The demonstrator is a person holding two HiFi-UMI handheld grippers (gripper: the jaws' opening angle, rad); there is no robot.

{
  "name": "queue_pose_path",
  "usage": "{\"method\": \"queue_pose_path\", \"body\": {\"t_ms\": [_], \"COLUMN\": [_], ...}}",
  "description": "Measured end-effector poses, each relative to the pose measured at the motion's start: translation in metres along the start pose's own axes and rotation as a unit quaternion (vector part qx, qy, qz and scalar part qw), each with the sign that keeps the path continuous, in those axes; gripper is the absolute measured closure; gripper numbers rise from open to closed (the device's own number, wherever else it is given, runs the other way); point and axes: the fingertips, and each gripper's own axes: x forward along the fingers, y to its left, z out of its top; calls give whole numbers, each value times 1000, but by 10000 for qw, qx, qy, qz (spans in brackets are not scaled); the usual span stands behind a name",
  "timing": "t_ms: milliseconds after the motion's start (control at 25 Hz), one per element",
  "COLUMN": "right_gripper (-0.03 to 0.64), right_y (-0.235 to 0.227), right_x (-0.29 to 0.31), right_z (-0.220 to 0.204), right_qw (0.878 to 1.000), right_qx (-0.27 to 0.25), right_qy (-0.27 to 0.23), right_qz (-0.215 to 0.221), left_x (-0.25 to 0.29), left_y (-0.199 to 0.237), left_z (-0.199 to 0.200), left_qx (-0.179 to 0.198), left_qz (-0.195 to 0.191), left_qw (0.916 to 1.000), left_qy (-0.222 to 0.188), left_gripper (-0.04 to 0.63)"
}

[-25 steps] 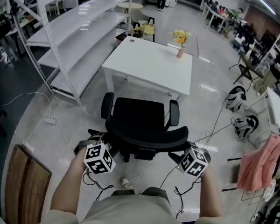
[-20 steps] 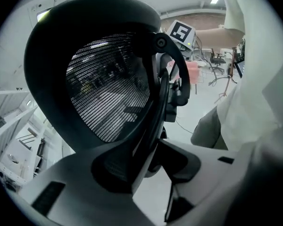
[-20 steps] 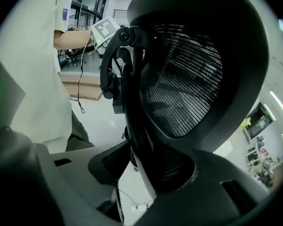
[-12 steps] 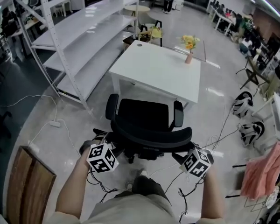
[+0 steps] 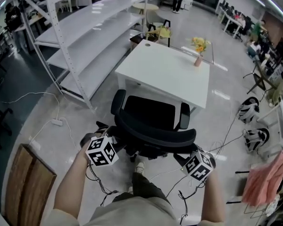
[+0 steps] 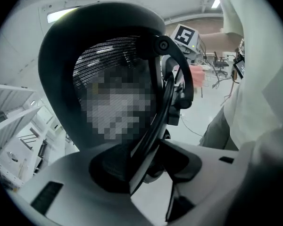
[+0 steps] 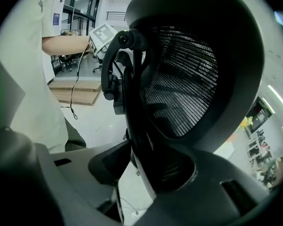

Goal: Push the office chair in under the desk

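Observation:
The black office chair [image 5: 150, 113] faces the white desk [image 5: 165, 72], its seat front at the desk's near edge. Its curved mesh backrest [image 5: 155, 134] is nearest me. My left gripper [image 5: 113, 136] is at the backrest's left end. Its jaws have just been opening and stand open with the backrest edge [image 6: 153, 112] between them; my left gripper [image 6: 148, 171] shows a gap there. My right gripper [image 5: 187, 150] is at the right end. In its own view my right gripper [image 7: 137, 168] is shut on the backrest [image 7: 179, 88].
White metal shelving [image 5: 80, 36] runs along the desk's left. A vase of yellow flowers [image 5: 198, 55] stands on the desk's far right corner. Cables and a power strip [image 5: 55, 122] lie on the floor, a wooden board [image 5: 26, 182] at left, helmets [image 5: 249, 112] at right.
The chair has rolled forward toward the desk with both grippers on its backrest. Its seat front has come up to the desk's near edge, and I have stepped after it.

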Motion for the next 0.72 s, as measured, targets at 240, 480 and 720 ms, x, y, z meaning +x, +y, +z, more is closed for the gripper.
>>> {"method": "queue_pose_path", "body": {"t_ms": [240,480,720], "right_gripper": [462,466,480], "right_y": [-20,-37,-45], "right_x": [15,24,28], "right_z": [13,23,26], "right_qw": [10000,9999,9978], "right_qx": [69,159,427], "right_qy": [32,37,151], "right_qz": [-58,9,487], "left_x": [11,19,27], "left_y": [31,57,73], "left_z": [-7,-8,-7], "left_qx": [88,197,237], "left_qz": [53,-67,-284], "left_qw": [9999,9997,9993], "left_qy": [-91,-138,-112], "left_gripper": [393,393,393]}}
